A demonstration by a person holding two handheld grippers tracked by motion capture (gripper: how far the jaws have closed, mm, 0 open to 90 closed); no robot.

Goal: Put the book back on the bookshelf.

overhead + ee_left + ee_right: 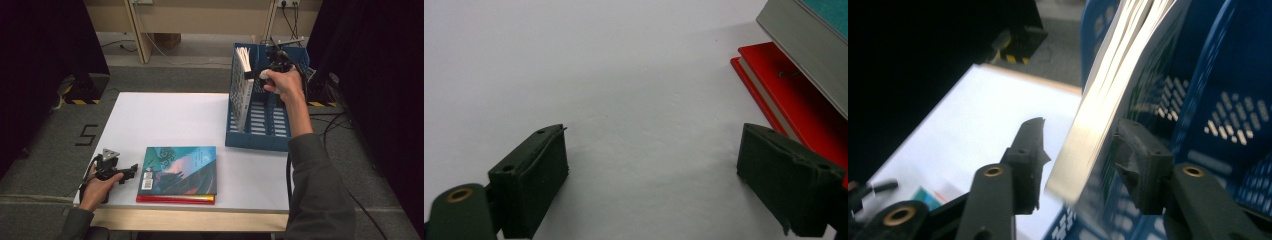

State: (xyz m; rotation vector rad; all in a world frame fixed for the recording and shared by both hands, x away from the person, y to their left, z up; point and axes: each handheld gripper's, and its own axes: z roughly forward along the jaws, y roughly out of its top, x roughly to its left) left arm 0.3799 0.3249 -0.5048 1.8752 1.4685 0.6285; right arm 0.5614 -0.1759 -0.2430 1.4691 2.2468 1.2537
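Right gripper point(274, 59) of mine hangs over the blue slatted plastic crate point(260, 135) on the white worktop point(165, 120), grey carpet around. Left gripper point(651, 175) gapes wide, empty, beside stacked books. Right gripper view: jaws parted around the upright white-paged book point(1108, 95), the left pad clear of it.

Three books: a teal-covered book point(182, 165) stacked on a red book point(175, 199) near the table's point(165, 117) front edge, and one standing book point(245, 82) in the single blue crate point(257, 137). Two handheld grippers: left point(131, 170), right point(272, 62).
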